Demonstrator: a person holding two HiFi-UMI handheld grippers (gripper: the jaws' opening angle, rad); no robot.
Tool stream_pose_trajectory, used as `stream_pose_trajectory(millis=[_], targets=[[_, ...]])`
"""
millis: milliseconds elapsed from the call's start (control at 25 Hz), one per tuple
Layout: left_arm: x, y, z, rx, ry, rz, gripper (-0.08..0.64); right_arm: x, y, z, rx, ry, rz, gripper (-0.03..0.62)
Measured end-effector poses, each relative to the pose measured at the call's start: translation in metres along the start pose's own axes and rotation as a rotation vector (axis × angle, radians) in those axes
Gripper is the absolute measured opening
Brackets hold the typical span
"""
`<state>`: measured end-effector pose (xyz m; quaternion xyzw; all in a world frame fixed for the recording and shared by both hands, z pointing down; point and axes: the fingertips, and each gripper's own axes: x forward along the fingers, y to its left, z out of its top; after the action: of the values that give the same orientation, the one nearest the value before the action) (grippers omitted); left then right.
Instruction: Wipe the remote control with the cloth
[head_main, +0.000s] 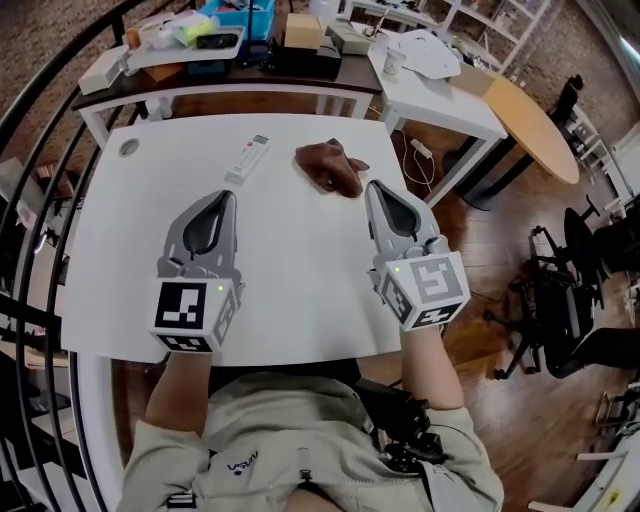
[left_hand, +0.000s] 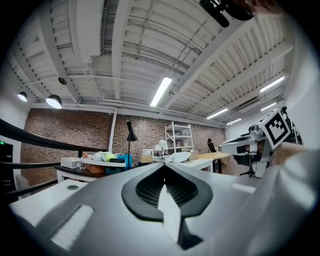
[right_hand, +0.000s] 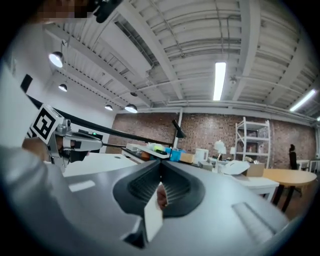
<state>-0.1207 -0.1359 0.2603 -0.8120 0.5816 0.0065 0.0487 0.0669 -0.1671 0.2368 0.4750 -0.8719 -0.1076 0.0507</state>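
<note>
White table (head_main: 300, 285) in a brick-walled workshop, wood floor (head_main: 510, 225) to the right, a cluttered desk (head_main: 330, 72) behind it

Task things, both lying on the table's far half:
- remote control (head_main: 247, 158): 1, white, lying flat
- cloth (head_main: 330, 167): 1, brown, crumpled in a heap
- grippers: 2, one per hand

Left gripper (head_main: 229, 194): jaws pressed together with nothing between them. Its own view shows the pads meeting along a closed seam and looks out level at the room rather than at the table

Right gripper (head_main: 373, 186): jaws also together and gripping nothing. In its own view there is a small brownish sliver at the seam, probably the cloth seen beyond the tips; cannot tell for sure

Key relation: the cloth sits just ahead of the right gripper's tips and a little toward the table's middle. It is near them but not touching, so the right hand is clearly the nearer one for the pickup. The remote lies ahead of the left gripper's tips, apart from them. Its long axis runs away from the person, with the far end tilted toward the cloth side. Remote and cloth are side by side with a bare gap between them, remote on the left, cloth on the right

Judgement: wiping is not yet started. The cloth is ungrasped and the remote is not held. Likely next, the right jaws need to part and drop onto the cloth, while the left could steady the remote along its length
</note>
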Motion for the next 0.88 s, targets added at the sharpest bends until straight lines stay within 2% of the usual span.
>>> stream_pose_trajectory(millis=[240, 360, 520, 600, 680, 880], targets=[[-0.038, -0.041, -0.001, -0.023, -0.046, -0.017, 0.005, -0.042, 0.033, -0.004, 0.052, -0.022, 0.023, 0.005], [-0.048, -0.048, -0.016, 0.012, -0.017, -0.008, 0.005, -0.053, 0.043, -0.010, 0.055, -0.016, 0.017, 0.005], [-0.052, -0.062, -0.032, 0.005, -0.006, -0.018, 0.005, -0.062, 0.057, -0.035, 0.056, 0.025, 0.016, 0.003], [-0.054, -0.067, -0.049, 0.026, 0.027, -0.031, 0.005, -0.064, 0.065, -0.051, 0.072, 0.053, 0.026, 0.003], [-0.057, -0.069, -0.060, 0.012, 0.056, -0.043, 0.005, -0.065, 0.070, -0.067, 0.095, 0.078, 0.035, 0.003], [-0.058, -0.066, -0.069, 0.026, 0.081, -0.041, 0.005, -0.066, 0.073, -0.096, 0.141, 0.136, 0.040, 0.003]])
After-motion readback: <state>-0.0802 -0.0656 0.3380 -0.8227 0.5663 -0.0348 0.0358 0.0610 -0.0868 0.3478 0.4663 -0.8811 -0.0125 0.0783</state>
